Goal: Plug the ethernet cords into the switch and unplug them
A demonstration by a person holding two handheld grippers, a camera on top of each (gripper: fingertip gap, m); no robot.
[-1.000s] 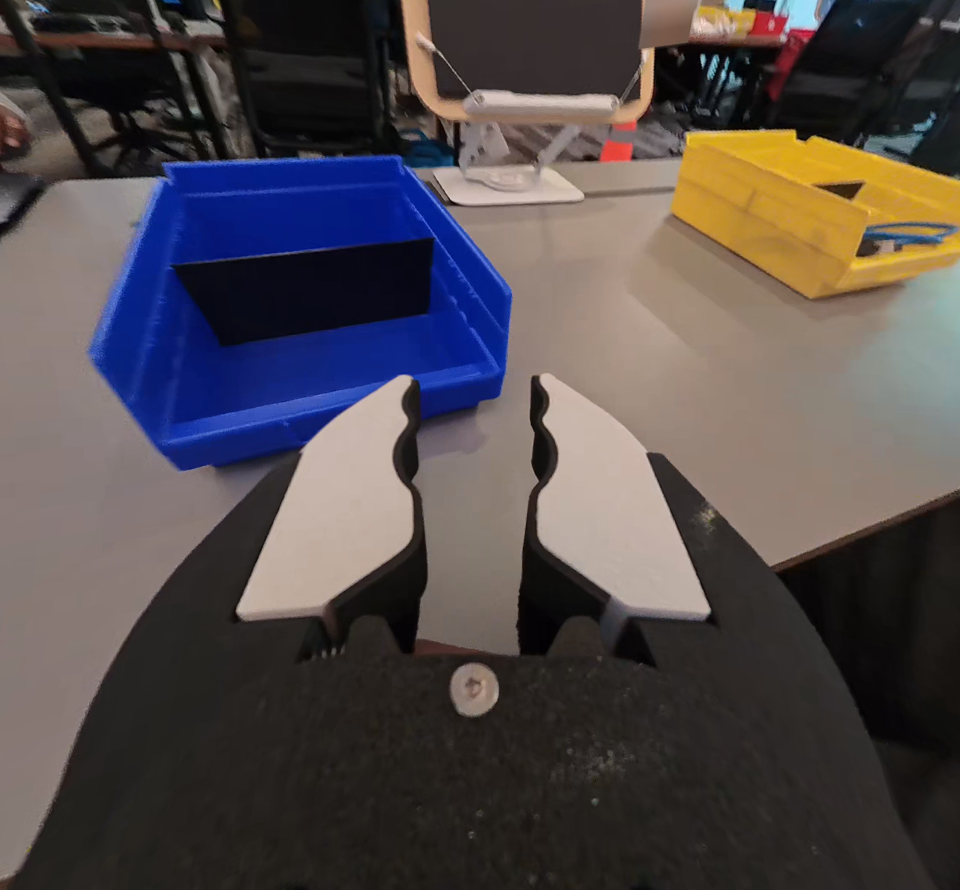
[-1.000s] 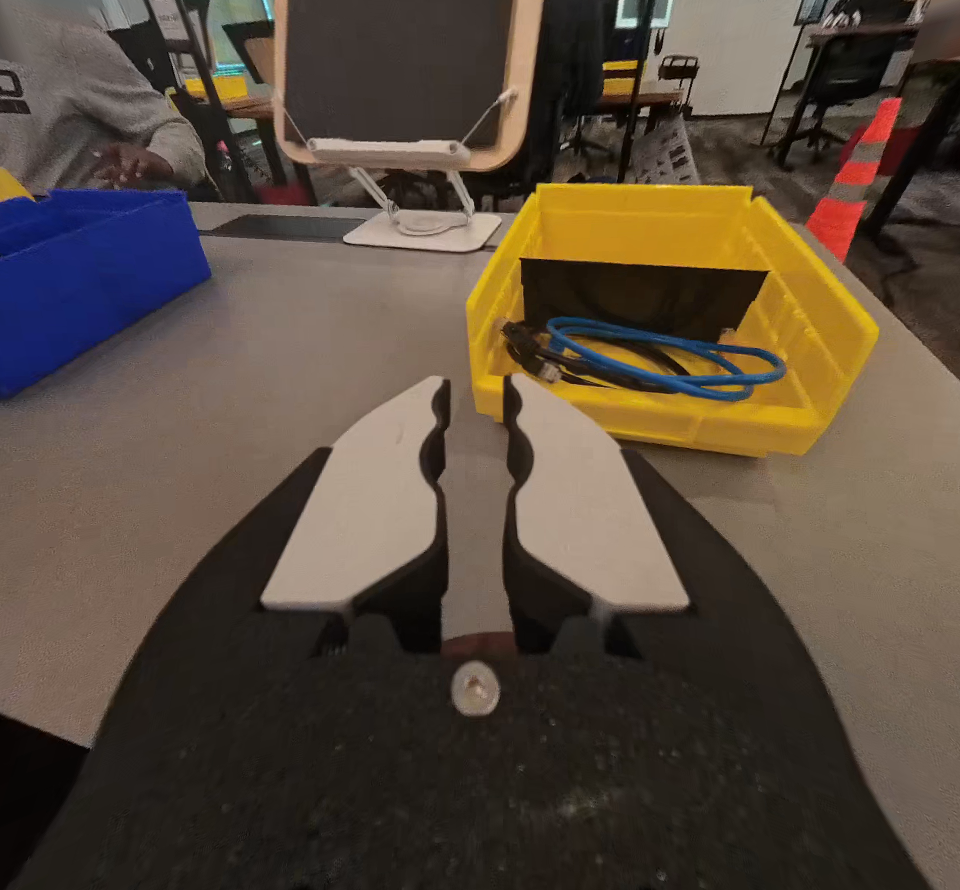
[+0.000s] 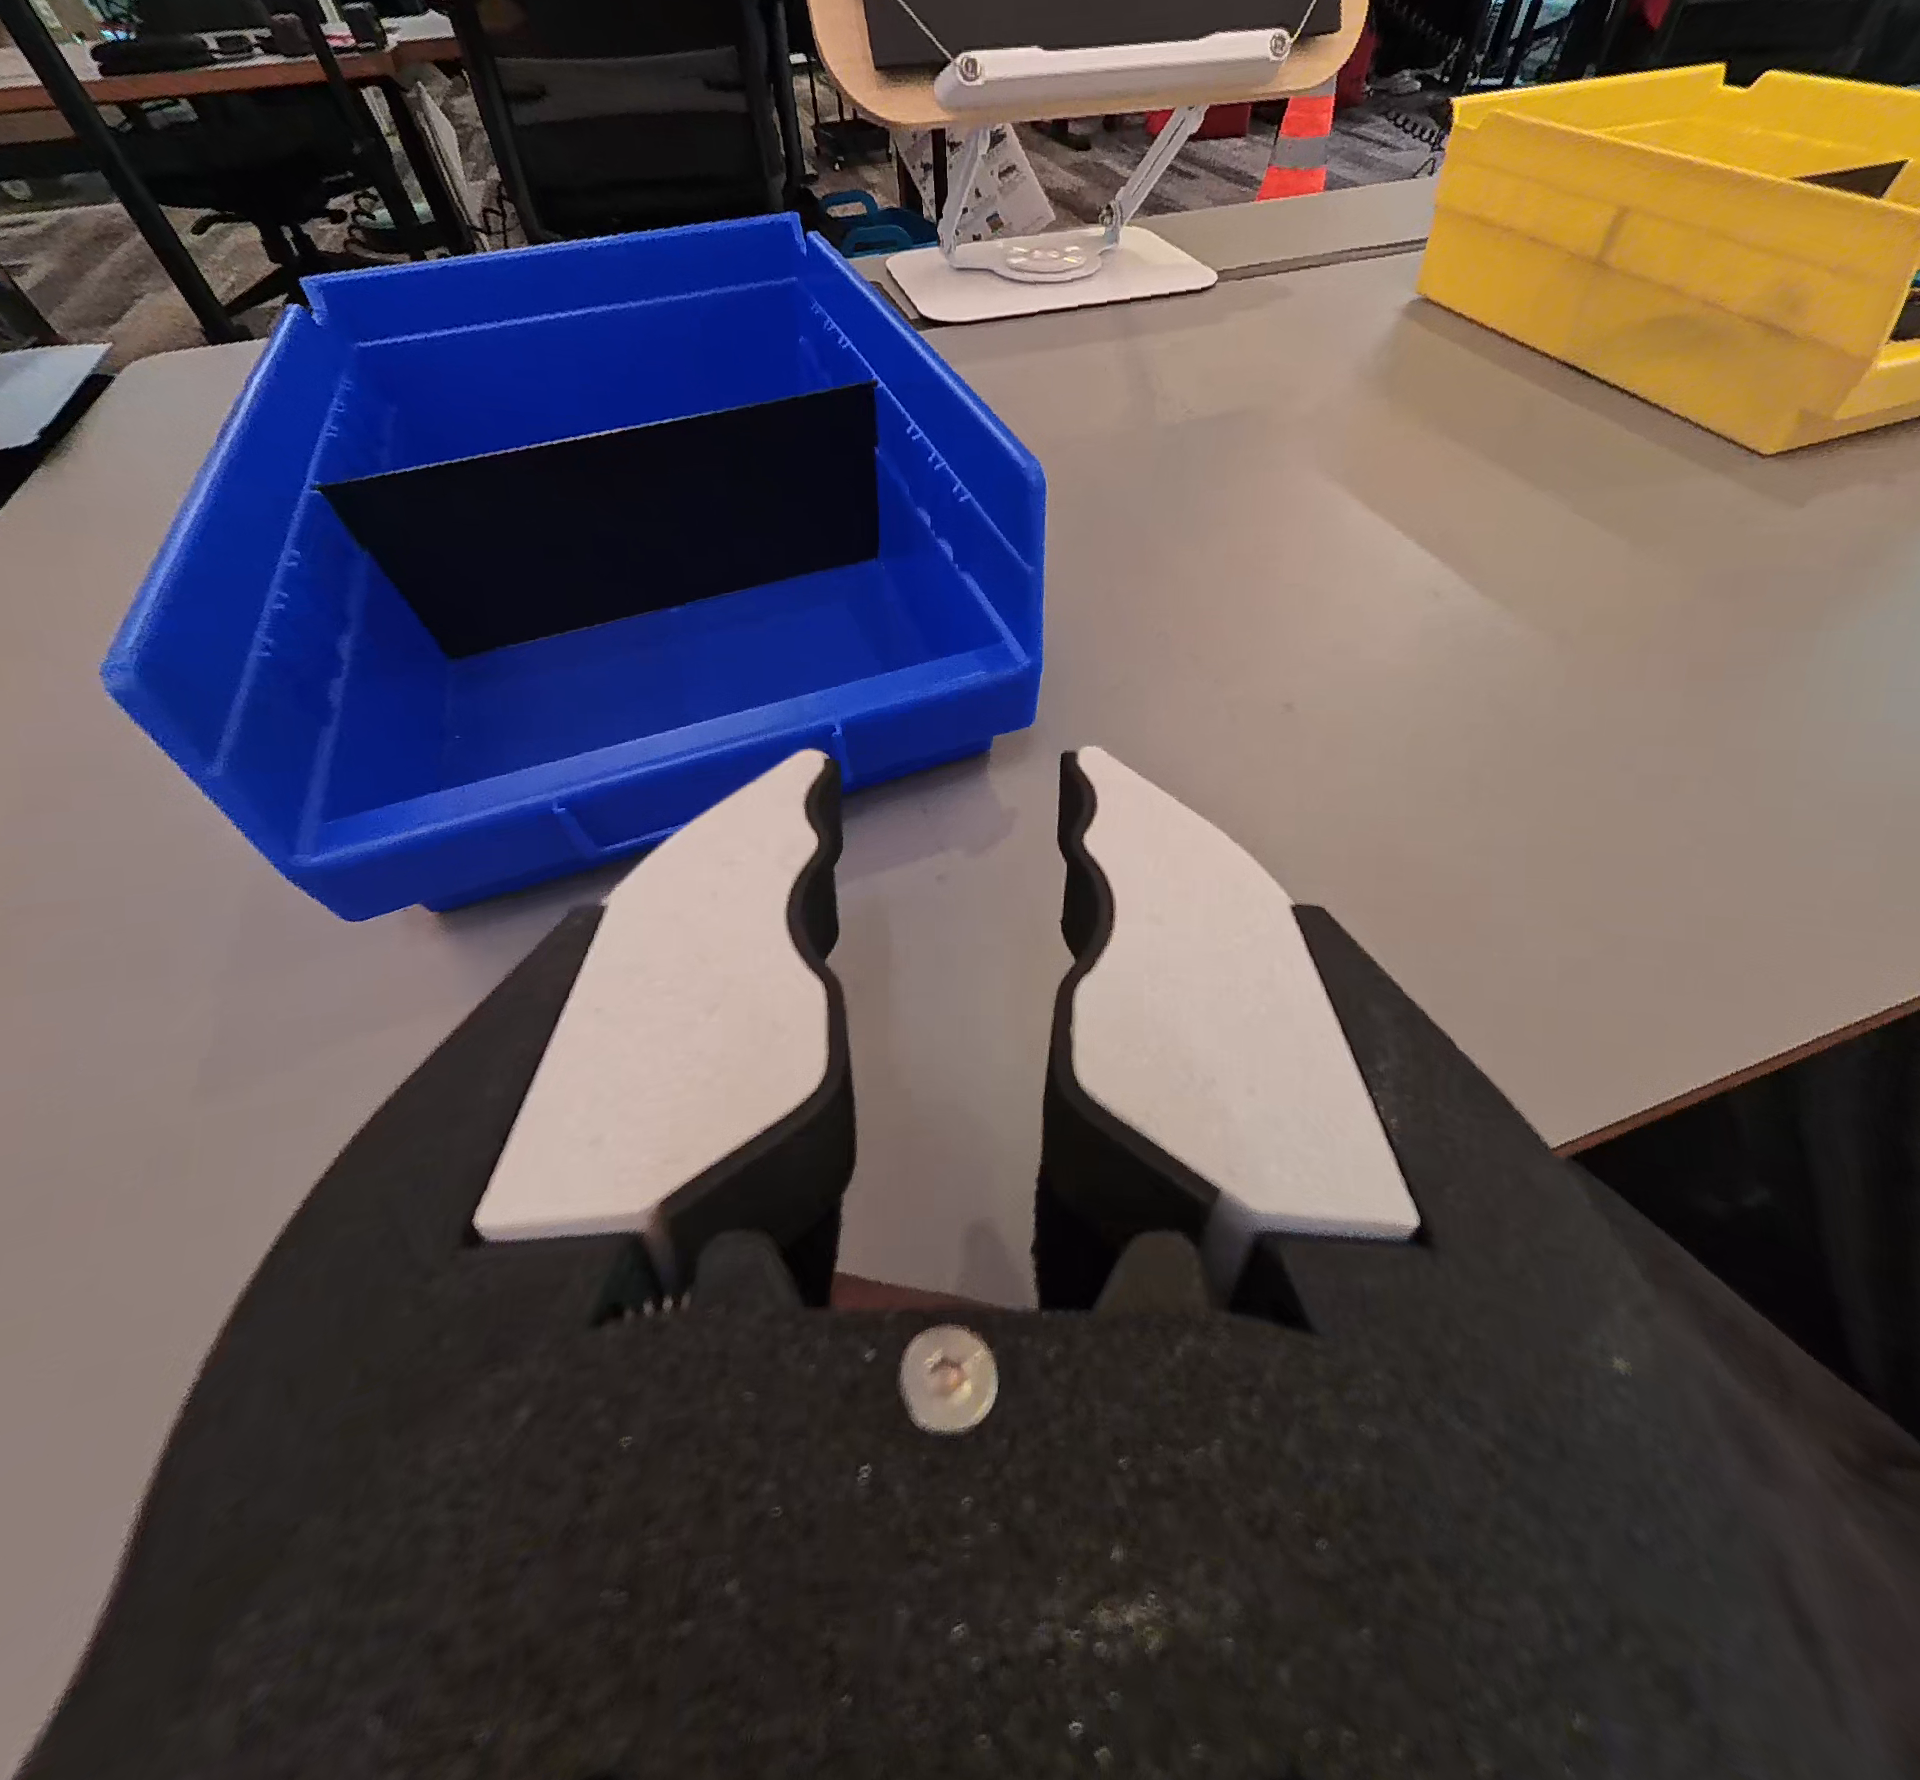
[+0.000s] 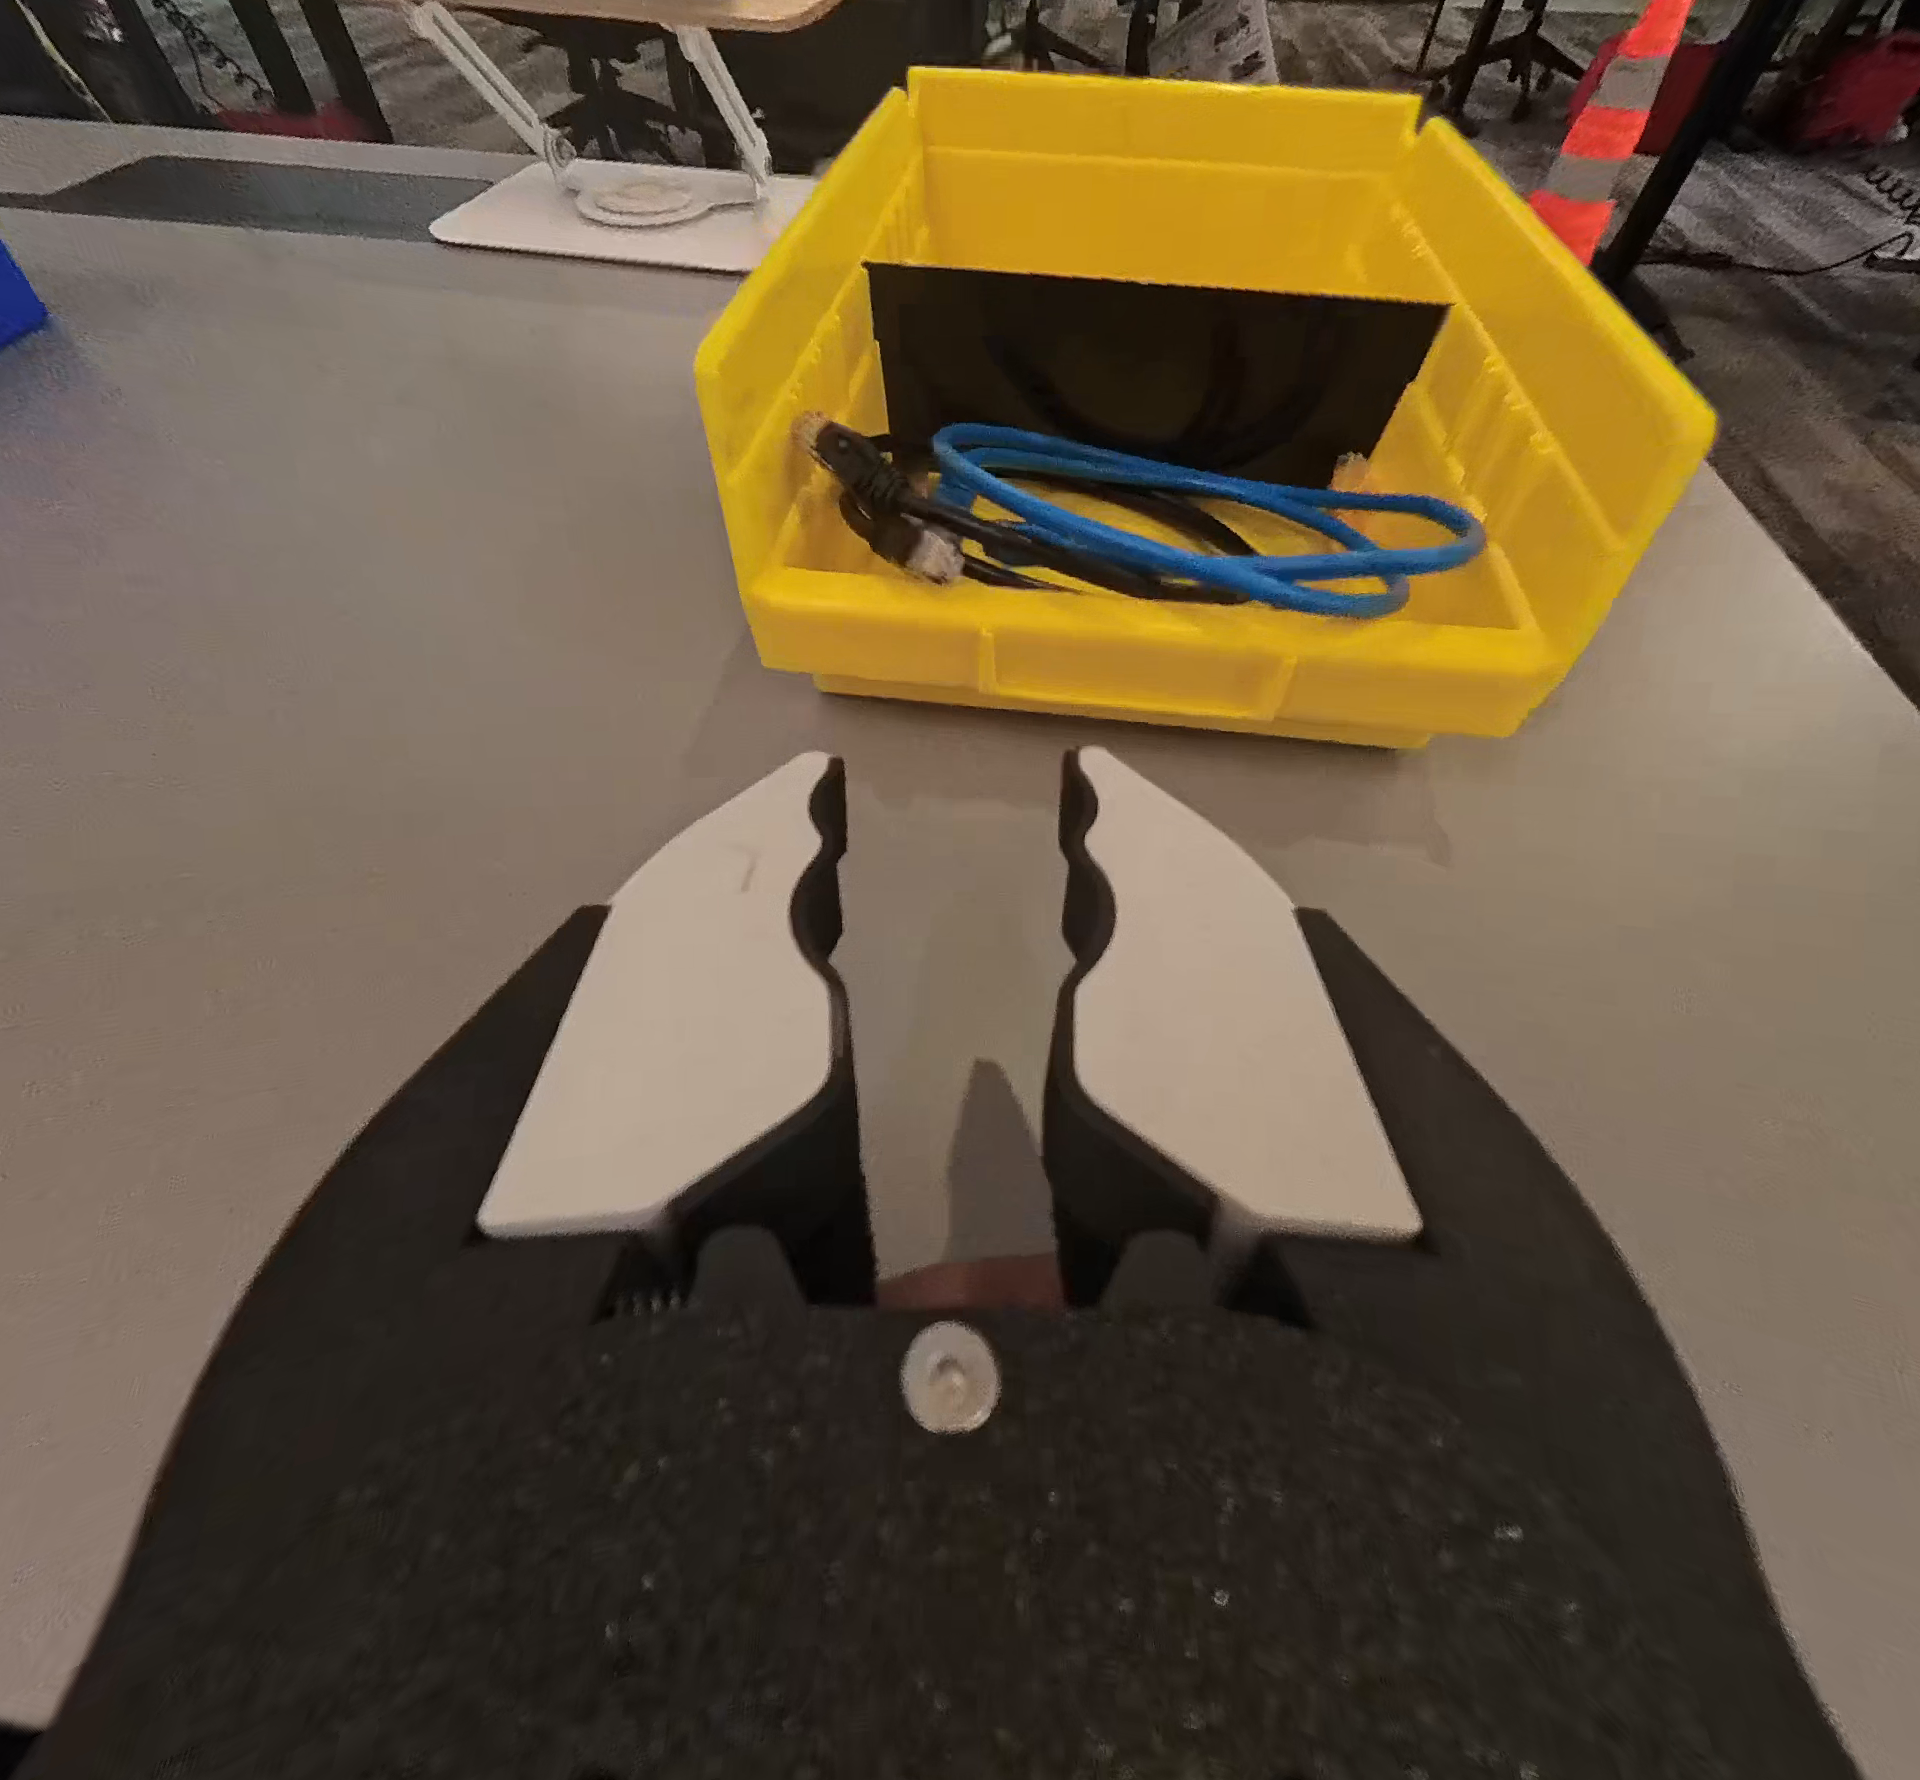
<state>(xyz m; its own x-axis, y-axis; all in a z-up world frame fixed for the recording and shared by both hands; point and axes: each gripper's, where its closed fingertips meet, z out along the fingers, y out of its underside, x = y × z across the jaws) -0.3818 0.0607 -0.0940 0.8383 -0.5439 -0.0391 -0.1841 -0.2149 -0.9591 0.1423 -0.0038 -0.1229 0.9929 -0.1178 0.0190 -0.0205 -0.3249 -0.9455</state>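
A blue ethernet cord (image 4: 1247,525) and a black ethernet cord (image 4: 894,494) lie coiled in the front compartment of a yellow bin (image 4: 1143,670), in front of its black divider. My right gripper (image 4: 951,774) is open and empty, low over the grey table just short of the bin's front. My left gripper (image 3: 945,774) is open and empty, at the front right corner of a blue bin (image 3: 644,805) with a black divider and nothing in its front part. The yellow bin also shows in the left wrist view (image 3: 1621,296). No switch is in view.
A white stand (image 3: 1049,265) holding a board sits at the table's far edge between the bins. The table's right edge (image 3: 1714,1086) runs close to my left gripper. An orange cone (image 4: 1631,99), chairs and desks stand beyond the table. Across from one pair of fingers to the other is roughly 55 cm.
My right gripper has opened wider and moved toward the yellow bin, tilting down. My left gripper has opened a little and shifted slightly; the blue bin looks nearer.
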